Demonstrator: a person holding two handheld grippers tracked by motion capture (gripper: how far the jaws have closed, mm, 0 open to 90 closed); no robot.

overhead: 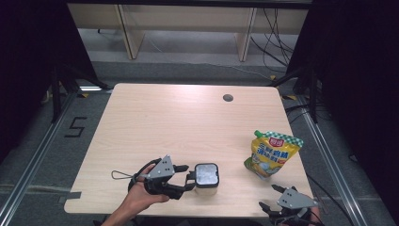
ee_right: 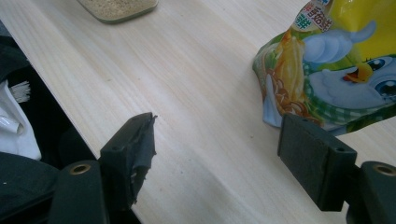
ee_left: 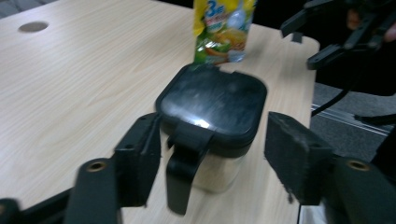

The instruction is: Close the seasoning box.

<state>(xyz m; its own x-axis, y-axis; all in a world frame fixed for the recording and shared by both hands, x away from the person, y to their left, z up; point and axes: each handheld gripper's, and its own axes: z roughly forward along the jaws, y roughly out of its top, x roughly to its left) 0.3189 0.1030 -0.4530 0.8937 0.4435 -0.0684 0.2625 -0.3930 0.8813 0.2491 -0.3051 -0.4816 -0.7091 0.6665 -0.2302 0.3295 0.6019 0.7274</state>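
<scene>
Between the wide-open left tongs (ee_left: pixel 212 158) stands the black-lidded jar (ee_left: pixel 212 109), ungripped.

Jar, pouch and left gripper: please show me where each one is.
Jar (overhead: pixel 206 174): high view, on its black lid.
Pouch (overhead: pixel 271 155): high view, on its yellow front.
Left gripper (ee_left: pixel 212 161): left gripper view, midway between its open jaws, which flank the jar.

We see a clear, square-shouldered jar (overhead: pixel 206 181) of pale grains, capped with a closed black flip lid, standing upright on the near edge of the table, slightly left of the middle.
</scene>
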